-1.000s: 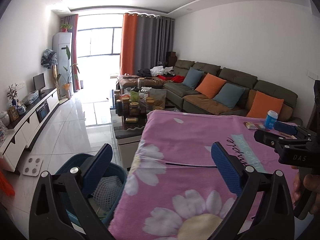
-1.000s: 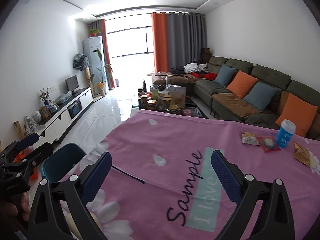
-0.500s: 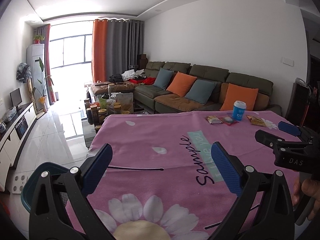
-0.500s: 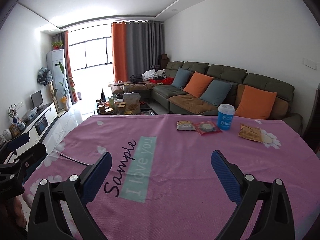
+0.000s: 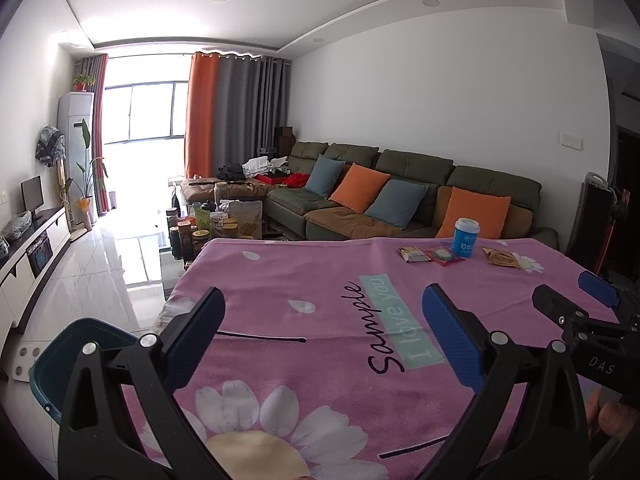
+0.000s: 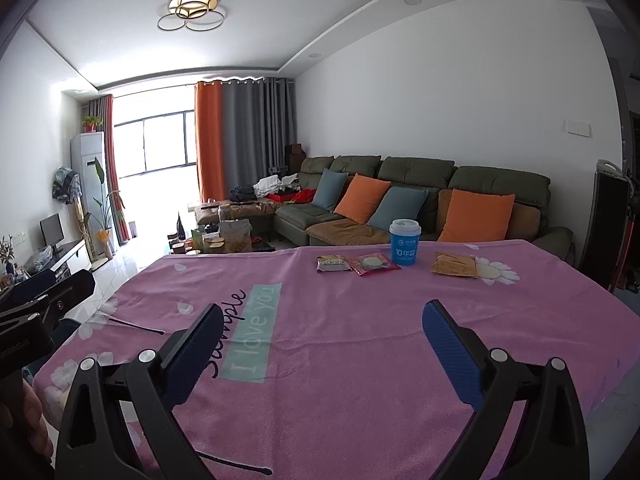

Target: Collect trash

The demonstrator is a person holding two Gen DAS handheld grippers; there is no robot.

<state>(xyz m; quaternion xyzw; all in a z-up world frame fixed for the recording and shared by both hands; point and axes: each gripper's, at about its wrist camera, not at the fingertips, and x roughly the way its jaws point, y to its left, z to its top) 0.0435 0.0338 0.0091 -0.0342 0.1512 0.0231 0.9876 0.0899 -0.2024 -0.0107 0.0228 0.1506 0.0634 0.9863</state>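
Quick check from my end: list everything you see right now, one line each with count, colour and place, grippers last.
paper cup: one, blue with white lid, far side of table.
brown wrapper: one, left of the cup.
red wrapper: one, between brown wrapper and cup.
orange-gold wrapper: one, right of the cup.
tablecloth: one, pink with daisies, covering the table.
bin: one, teal, floor at the table's left corner.
sofa: one, green, orange and blue cushions, behind table.
left gripper: open, empty, over near edge.
right gripper: open, empty, over cloth.
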